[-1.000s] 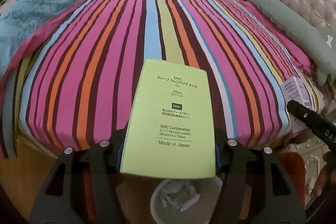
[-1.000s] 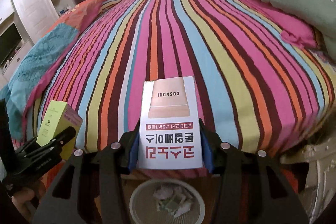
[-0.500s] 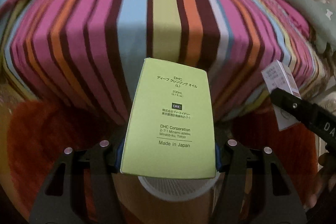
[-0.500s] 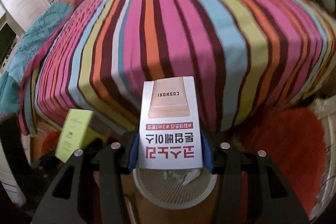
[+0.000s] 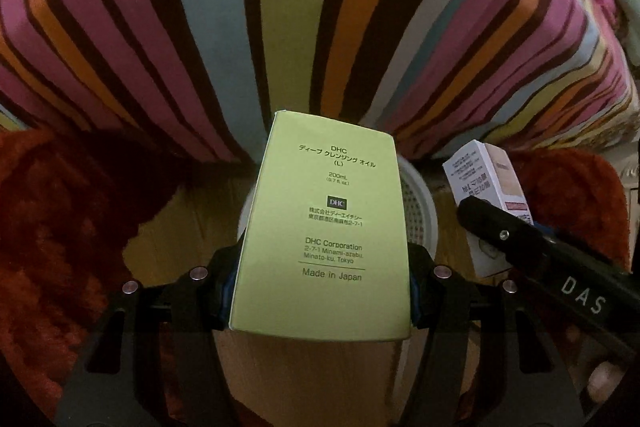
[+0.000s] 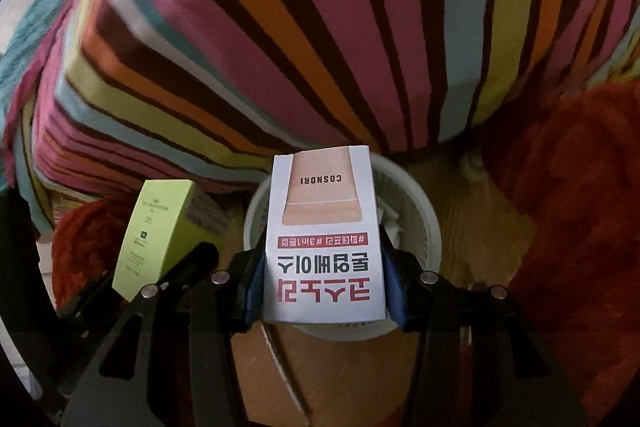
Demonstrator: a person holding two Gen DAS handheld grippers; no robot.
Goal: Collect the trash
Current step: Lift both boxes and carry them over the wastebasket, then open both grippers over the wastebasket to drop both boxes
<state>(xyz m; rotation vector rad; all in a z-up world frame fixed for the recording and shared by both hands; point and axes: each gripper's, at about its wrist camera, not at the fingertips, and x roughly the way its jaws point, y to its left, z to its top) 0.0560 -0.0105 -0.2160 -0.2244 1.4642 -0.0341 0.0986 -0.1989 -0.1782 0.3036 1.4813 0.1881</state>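
My left tool (image 5: 320, 291) is clamped on a green box (image 5: 324, 227), its printed face toward me, held over the white mesh bin (image 5: 420, 211) on the wooden floor (image 5: 304, 379). My right tool (image 6: 324, 287) is clamped on a white box (image 6: 324, 239) with red lettering, hanging directly over the same bin (image 6: 424, 227), where crumpled paper shows. The striped bed (image 6: 320, 27) edge rises just behind the bin, and a red shaggy rug (image 6: 580, 207) lies on either side.
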